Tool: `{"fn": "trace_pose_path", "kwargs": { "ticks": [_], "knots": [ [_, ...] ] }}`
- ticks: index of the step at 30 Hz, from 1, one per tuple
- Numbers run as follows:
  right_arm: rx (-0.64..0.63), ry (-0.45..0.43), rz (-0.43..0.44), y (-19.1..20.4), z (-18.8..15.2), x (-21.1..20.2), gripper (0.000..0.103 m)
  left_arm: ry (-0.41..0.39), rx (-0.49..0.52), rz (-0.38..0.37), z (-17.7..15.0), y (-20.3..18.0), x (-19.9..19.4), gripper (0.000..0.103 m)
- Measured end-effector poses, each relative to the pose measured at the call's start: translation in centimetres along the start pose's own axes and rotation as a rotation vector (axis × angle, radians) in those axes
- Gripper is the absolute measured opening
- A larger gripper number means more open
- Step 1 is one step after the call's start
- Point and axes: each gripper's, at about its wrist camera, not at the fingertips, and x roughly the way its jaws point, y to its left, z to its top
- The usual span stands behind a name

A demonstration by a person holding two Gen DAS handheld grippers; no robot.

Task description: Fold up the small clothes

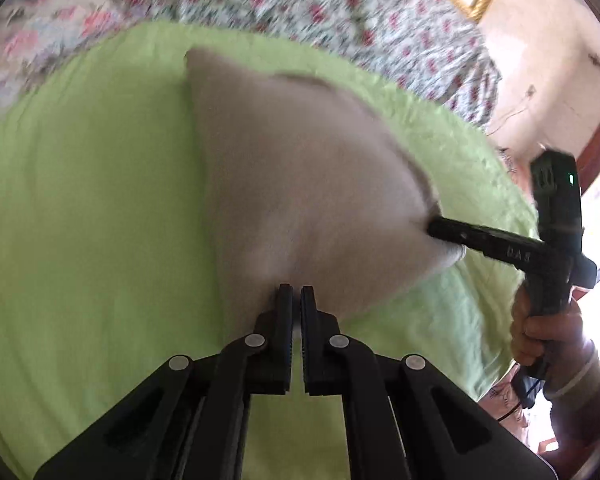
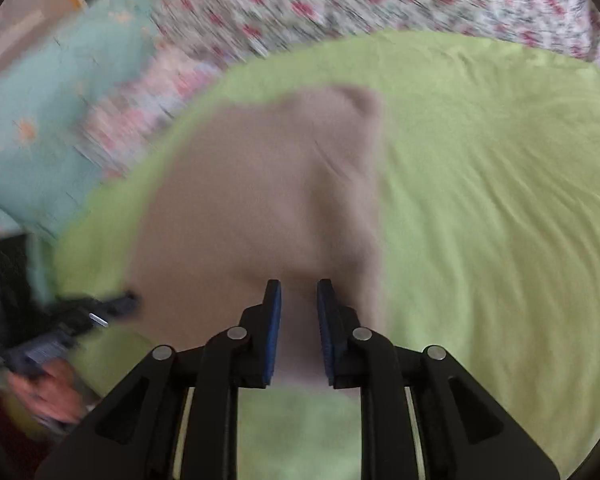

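**Both grippers pinching the near edge of a beige cloth**

Nearest in the left wrist view, the left gripper (image 1: 296, 294) is sitting with its jaws almost fully together, only a thin slit between them, and the near edge of a beige cloth (image 1: 296, 184) is running into that slit, so it is gripping the fabric. In the right wrist view the right gripper (image 2: 298, 292) is standing with its jaws a narrow way apart, and a fold of the same cloth (image 2: 260, 200) is lying between the blue pads (image 2: 274, 320); the pads seem to be pressing on the bunched fabric, though blur is making that contact hard to judge.

Just beyond the fingertips the cloth is spreading away from both grippers over a lime-green sheet (image 1: 80, 200), with its far end resting on the sheet. In the left view the right gripper (image 1: 436, 226) is reaching in from the right side and touching the cloth's right corner, with a hand (image 1: 548, 332) wrapping its handle. In the right view the left gripper (image 2: 128, 302) is coming in from the left edge, held by a blurred hand (image 2: 48, 392).

Farther off, a flowered bedspread (image 1: 300, 0) is lying past the green sheet, with a pale teal cushion or cover (image 2: 52, 120) to one side. No containers are showing.
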Motion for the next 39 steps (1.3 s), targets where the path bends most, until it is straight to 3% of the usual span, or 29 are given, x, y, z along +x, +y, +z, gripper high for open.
{"fn": "trace_pose_path", "kwargs": {
  "ticks": [2, 15, 18, 21, 24, 25, 27, 29, 31, 33, 36, 39],
  "knots": [
    [0.034, -0.035, 0.032, -1.0, -0.9, -0.6, 0.018, -0.003, -0.031, -0.016, -0.8, 0.5, 0.2, 0.002],
    [0.020, -0.028, -0.026, -0.4, -1.0, -1.4, 0.019, -0.004, -0.020, 0.078, -0.9, -0.9, -0.3, 0.003],
    [0.033, -0.021, -0.027, -0.7, -1.3, -1.7, 0.019, 0.000, -0.011, 0.096, -1.0, -1.3, -0.8, 0.009],
    [0.036, -0.014, -0.033, -0.8, -1.4, -2.2, 0.019, -0.002, -0.009, 0.102, -1.2, -1.6, -1.6, 0.020],
    [0.030, -0.001, -0.071, -0.6, -2.0, -2.7, 0.020, -0.009, -0.007, 0.128, -1.5, -1.8, -2.5, 0.048],
    [0.032, 0.007, -0.083, -0.6, -2.3, -3.0, 0.020, -0.015, -0.002, 0.163, -1.6, -1.9, -2.7, 0.062],
    [0.048, 0.024, -0.087, -0.8, -3.0, -3.5, 0.020, -0.029, 0.011, 0.208, -1.8, -2.0, -3.3, 0.065],
    [0.061, 0.034, -0.079, -0.8, -3.9, -4.3, 0.021, -0.026, 0.014, 0.204, -2.1, -2.1, -3.9, 0.069],
    [0.057, 0.036, -0.071, -0.5, -4.8, -5.3, 0.027, -0.025, 0.012, 0.220, -2.5, -2.2, -4.4, 0.081],
    [0.051, 0.028, -0.064, -0.1, -5.5, -6.3, 0.057, -0.034, 0.020, 0.252, -2.9, -2.5, -5.0, 0.086],
    [0.033, 0.013, -0.060, 0.6, -6.5, -7.7, 0.083, -0.008, 0.045, 0.306, -3.5, -2.9, -5.0, 0.094],
    [0.007, 0.022, -0.059, 1.1, -7.2, -8.3, 0.085, -0.010, 0.071, 0.341, -4.3, -3.2, -5.3, 0.095]
  ]
}}
